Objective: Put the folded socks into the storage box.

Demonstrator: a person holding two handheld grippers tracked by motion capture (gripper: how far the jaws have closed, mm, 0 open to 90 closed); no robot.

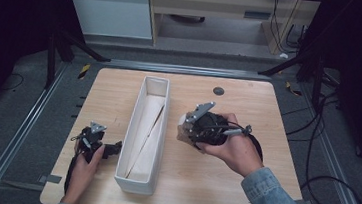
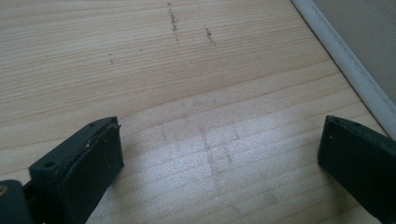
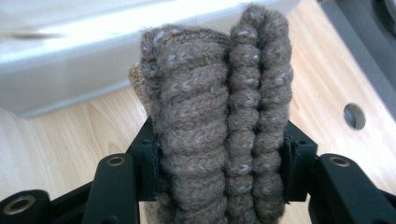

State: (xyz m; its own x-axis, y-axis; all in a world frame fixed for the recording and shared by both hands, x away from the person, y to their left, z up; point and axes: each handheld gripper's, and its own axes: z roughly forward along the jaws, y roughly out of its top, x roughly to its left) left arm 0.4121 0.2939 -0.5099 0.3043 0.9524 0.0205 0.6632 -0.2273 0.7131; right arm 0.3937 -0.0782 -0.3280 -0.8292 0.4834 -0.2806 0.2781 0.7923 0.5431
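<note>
Folded brown knit sock [image 3: 217, 116] clamped in the right gripper [image 3: 219, 154], held above the wooden table [image 1: 242, 178] just right of the white trough [image 1: 137, 178].
The knit was judged soft, light and compressible, best gripped across its folded bulk. The left gripper [image 2: 219, 154] was held wide and empty.

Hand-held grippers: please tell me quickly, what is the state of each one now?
Left hand-held gripper: open, nothing between its jaws, over the wooden table.
Right hand-held gripper: closed on a folded brown knitted cloth.
</note>
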